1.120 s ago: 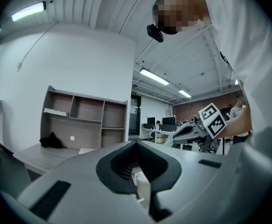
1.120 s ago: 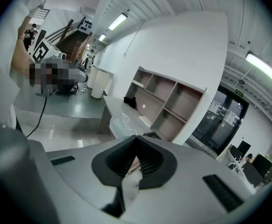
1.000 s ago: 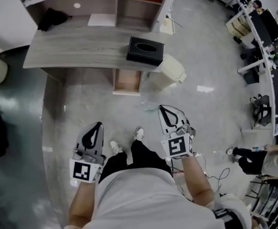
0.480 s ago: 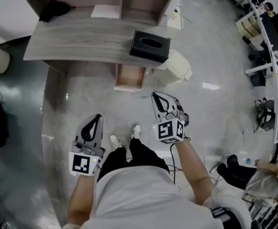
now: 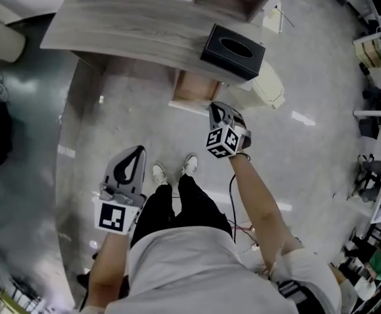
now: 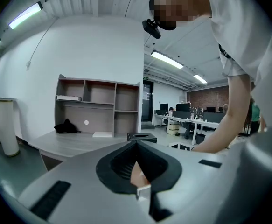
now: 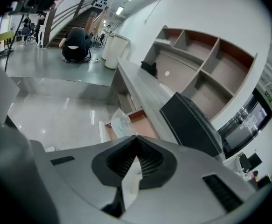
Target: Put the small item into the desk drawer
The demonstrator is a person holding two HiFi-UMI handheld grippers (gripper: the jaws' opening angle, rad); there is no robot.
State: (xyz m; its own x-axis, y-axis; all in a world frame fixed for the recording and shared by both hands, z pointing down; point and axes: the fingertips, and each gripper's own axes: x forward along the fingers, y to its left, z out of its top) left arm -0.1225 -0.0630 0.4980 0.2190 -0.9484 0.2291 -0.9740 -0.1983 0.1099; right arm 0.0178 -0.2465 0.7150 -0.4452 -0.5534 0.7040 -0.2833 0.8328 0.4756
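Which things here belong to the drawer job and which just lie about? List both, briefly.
Job: clear packet, pinched in the shut right tool; open desk drawer.
Lying about: black tissue box; white bin; black cloth on the desk; left tool, shut.

No words, brands or numbers can be read anywhere. One cube (image 5: 112, 216) and the other cube (image 5: 221, 140) carry only black-and-white square patterns, not letters. A small green sign (image 7: 268, 95) high on the wall is too tiny to read.
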